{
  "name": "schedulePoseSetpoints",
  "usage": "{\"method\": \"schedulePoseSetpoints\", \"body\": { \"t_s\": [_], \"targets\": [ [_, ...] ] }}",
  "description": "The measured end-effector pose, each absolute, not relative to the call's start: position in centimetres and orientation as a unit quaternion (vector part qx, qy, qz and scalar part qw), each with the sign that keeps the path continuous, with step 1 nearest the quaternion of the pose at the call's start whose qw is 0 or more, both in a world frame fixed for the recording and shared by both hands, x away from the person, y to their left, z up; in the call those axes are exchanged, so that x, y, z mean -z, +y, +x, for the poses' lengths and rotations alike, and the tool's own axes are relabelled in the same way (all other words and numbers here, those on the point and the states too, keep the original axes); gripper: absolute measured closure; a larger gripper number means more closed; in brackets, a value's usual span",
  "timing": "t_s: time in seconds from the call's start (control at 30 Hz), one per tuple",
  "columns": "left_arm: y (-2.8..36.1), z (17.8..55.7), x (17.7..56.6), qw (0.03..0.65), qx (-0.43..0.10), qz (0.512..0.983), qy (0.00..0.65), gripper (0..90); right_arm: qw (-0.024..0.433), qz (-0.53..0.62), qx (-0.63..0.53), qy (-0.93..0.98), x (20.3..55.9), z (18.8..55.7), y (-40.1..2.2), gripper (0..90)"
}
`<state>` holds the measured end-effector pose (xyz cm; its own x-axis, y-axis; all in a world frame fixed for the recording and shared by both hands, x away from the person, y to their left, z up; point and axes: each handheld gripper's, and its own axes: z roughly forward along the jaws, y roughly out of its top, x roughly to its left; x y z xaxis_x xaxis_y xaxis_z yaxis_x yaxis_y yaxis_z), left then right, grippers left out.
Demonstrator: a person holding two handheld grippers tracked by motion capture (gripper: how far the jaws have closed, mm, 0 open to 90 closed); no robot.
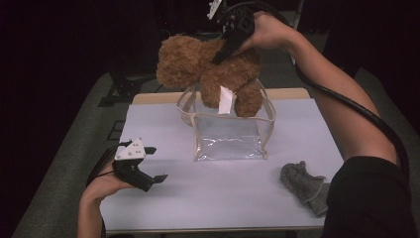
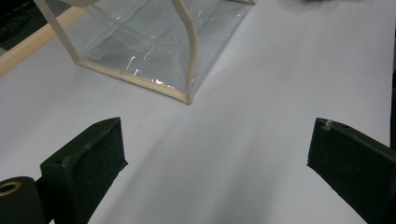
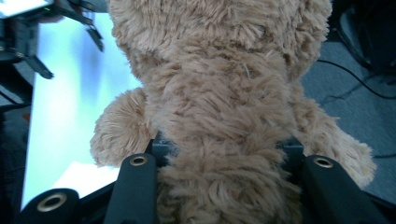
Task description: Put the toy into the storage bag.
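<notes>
1. The bench (image 1: 237,193) has a plain white, smooth top lying below both tongs; dark room and grey floor lie beyond it, with cables trailing past the far edge. The top looks slick, so I judge that light things will slide on it.
2. The bear (image 1: 210,69) hangs in the right tongs (image 1: 229,45), held above the bench and just over the open mouth of the bag (image 1: 230,134). Plush and soft, probably light, it should squash rather than slip; the thick fur gives the pads bite. Its white tag (image 1: 225,100) dangles toward the bag.
3. The right tongs are clamped across the bear's body (image 3: 219,140), one jaw at each flank, fur bulging between. The midriff looks the best hold: limbs would flop.
4. The bag stands upright beneath the right tongs and ahead of the left tongs (image 1: 152,164). Clear, thin, with cream piping, it seems floppy and may tip or fold when the bear is pushed in.
5. The left tongs stand wide apart, empty, low over the bench, near the bag's corner (image 2: 187,99).
6. A grey cloth (image 1: 302,183) lies well off to the right tongs' near side.
</notes>
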<state>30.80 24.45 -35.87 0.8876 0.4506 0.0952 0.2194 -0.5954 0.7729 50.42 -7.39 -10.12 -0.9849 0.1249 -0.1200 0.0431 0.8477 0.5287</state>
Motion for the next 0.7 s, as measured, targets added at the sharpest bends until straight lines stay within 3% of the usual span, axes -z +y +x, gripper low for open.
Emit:
{"method": "schedulePoseSetpoints", "body": {
  "t_s": [0.3,0.7],
  "targets": [
    [24.5,30.6,35.7,0.407,-0.144,0.882,0.188,3.2,0.047,0.026,-0.28,0.959,12.2,48.8,-6.3,55.1],
    [24.5,30.7,35.9,0.402,-0.14,0.884,0.19,3.2,0.048,0.077,-0.276,0.957,14.2,51.5,-8.5,55.1]
  ]
}}
